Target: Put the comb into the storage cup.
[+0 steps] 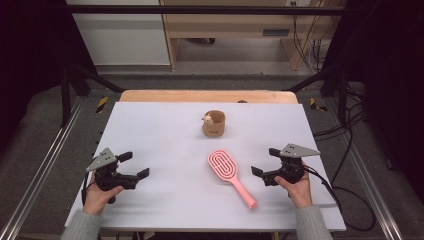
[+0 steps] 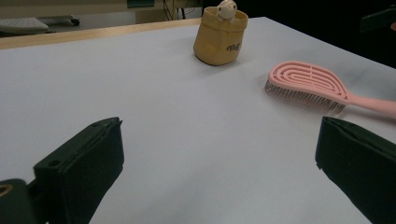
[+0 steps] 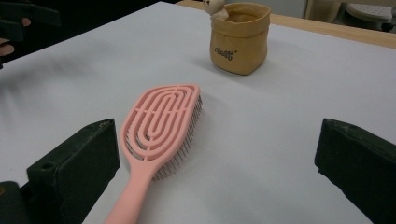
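Black jaws stood wide apart at the bottom of the right gripper view, grasping nothing, with the pink hairbrush (image 3: 156, 135) lying between them on the white table (image 3: 280, 140); its handle ran down toward the left jaw, its head pointed away toward the pouch, and its bristles faced down onto the tabletop. It looked like light, stiff moulded plastic, smooth enough to slip; the slim handle seemed the best place to grip, since the vented head was broad and the bristles would give under pressure. In the high view the brush (image 1: 231, 176) lay near the table's front, just beside the right gripper (image 1: 265, 163); the left gripper (image 1: 135, 165) rested well apart at the other side, likewise spread and empty.

Beyond the brush head stood a tan pouch-like holder (image 3: 239, 37), upright, soft-walled by its look and likely to tip or dent if nudged; a small bear figure (image 3: 215, 9) perched on its rim; dark lettering on its front was too small to read with certainty.
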### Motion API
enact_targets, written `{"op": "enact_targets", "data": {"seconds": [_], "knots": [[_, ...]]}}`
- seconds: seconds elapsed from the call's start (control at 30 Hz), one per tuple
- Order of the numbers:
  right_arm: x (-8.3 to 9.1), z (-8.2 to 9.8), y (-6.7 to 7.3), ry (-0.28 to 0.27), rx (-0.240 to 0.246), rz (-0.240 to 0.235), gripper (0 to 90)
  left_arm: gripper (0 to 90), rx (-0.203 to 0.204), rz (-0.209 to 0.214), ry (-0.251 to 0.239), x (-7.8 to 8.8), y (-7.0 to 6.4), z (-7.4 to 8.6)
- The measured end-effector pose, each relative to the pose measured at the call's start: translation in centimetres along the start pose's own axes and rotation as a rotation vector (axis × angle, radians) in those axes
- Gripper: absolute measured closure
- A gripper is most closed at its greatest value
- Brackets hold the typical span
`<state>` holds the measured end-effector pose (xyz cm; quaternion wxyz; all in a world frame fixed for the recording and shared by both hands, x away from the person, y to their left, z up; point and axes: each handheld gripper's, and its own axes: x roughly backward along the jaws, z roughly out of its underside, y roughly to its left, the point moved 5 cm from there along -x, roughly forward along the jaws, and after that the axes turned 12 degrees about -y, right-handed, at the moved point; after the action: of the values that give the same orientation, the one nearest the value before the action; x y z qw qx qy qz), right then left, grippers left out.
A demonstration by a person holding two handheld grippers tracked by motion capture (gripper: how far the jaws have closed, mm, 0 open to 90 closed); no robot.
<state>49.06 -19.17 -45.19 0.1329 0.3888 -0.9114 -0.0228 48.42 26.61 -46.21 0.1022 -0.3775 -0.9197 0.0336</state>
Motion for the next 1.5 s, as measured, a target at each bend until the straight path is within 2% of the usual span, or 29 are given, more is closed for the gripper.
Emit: {"op": "enact_targets", "data": {"seconds": [0.77,1.13,1.33,1.5], "knots": [[-2.3,0.5,3.4,0.119,0.008,-0.03,0.3,1.1,-0.001,-0.006,0.001,0.1,0.1,0.0],[-3.1,1.2,4.2,0.171,0.012,-0.029,0.4,1.1,0.0,-0.008,0.004,0.0,0.1,0.1],[-3.7,1.7,4.9,0.211,0.019,-0.034,0.4,1.1,0.0,-0.007,0.003,0.0,0.1,0.0],[-4.4,2.4,5.5,0.268,0.049,-0.016,1.2,1.1,-0.001,-0.007,0.005,0.0,0.1,0.1]]}}
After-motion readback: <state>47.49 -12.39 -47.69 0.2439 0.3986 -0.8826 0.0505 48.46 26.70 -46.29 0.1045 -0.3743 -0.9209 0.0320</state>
